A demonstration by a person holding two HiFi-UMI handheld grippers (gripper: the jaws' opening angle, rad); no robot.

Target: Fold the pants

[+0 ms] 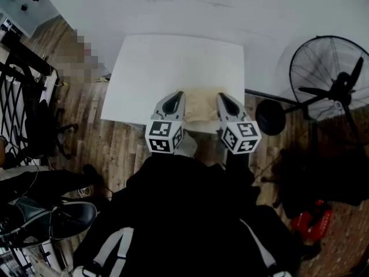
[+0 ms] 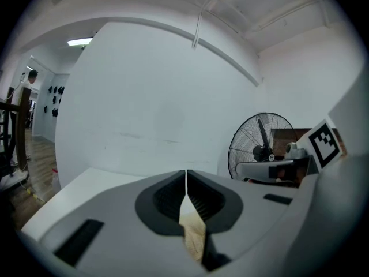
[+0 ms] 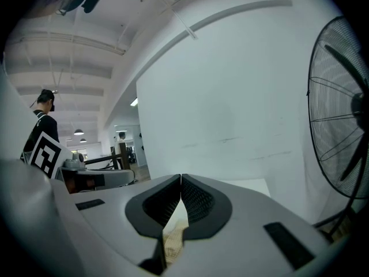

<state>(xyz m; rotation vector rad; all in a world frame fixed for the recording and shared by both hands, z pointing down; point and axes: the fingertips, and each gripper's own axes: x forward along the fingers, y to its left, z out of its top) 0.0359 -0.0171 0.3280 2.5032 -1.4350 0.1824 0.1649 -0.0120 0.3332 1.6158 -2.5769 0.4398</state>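
My left claw [image 2: 185, 176] is clenched on a thin fold of the pants [image 1: 200, 105]. In the left gripper view the jaws meet at the tips and the beige cloth shows only as a narrow wedge between the ribbed pads, running down until the claw's own grey body cuts it off. My right claw [image 3: 181, 181] is clamped the same way on another edge of the same cloth, and again only a sliver shows before it drops out of sight.

From the head view the pants show as a small tan patch at the near edge of the worktop [image 1: 173, 62], between the two claws. The claws cover its left and right sides, and the marker cubes [image 1: 164, 136] and my dark clothing hide whatever lies or hangs nearer to me. I cannot tell how much cloth there is, how it is folded, or whether it rests on the worktop or is lifted just off it.

The far part of the worktop is bare white. A standing fan [image 1: 331, 77] is to the right of the worktop, its cage cut by the frame edge in the right gripper view
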